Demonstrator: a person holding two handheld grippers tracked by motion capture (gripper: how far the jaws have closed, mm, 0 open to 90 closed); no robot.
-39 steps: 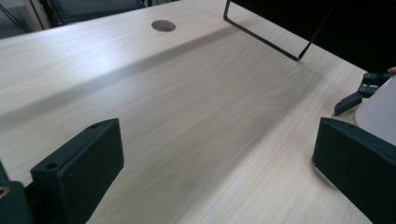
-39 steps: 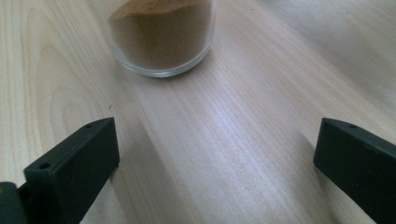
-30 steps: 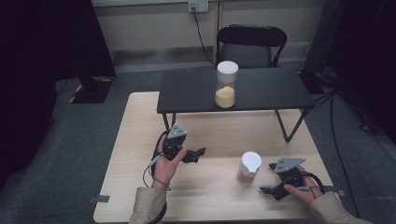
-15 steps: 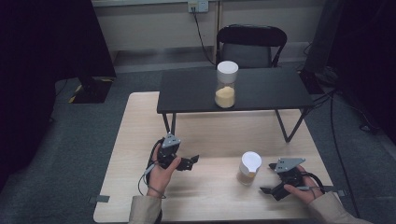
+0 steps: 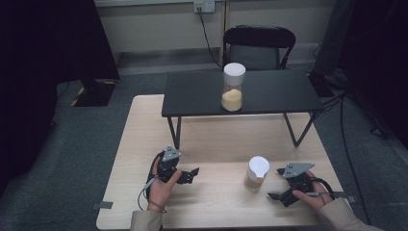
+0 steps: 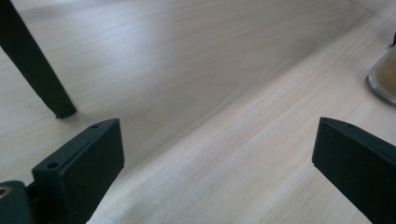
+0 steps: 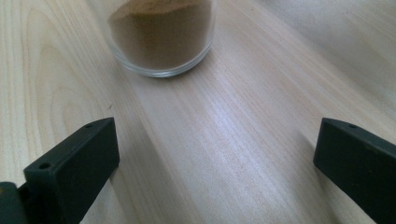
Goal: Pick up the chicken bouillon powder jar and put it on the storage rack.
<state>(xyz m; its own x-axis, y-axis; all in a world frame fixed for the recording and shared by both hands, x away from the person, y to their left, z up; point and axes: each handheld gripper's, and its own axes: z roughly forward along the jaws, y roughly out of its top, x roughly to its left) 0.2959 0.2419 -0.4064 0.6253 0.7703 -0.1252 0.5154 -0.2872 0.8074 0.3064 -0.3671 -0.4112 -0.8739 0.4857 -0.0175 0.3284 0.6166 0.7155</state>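
A short glass jar (image 5: 255, 174) with a white lid and brown powder stands on the pale wooden table (image 5: 221, 139), front right. Its base shows in the right gripper view (image 7: 163, 37) and at the edge of the left gripper view (image 6: 385, 79). My right gripper (image 5: 278, 183) lies just right of it, open, jaws wide and empty, pointing at the jar. My left gripper (image 5: 194, 174) rests at front left, open and empty, pointing right toward the jar. A taller jar (image 5: 233, 87) with yellow powder stands on the small black table (image 5: 269, 94).
The black table's legs (image 5: 174, 131) stand on the wooden table; one leg (image 6: 35, 70) is close to my left gripper. A black chair (image 5: 259, 45) sits behind. Cables run along the floor at right.
My left gripper has drawn back toward the table's front edge and lower, still open. The right gripper and both jars have stayed in place.
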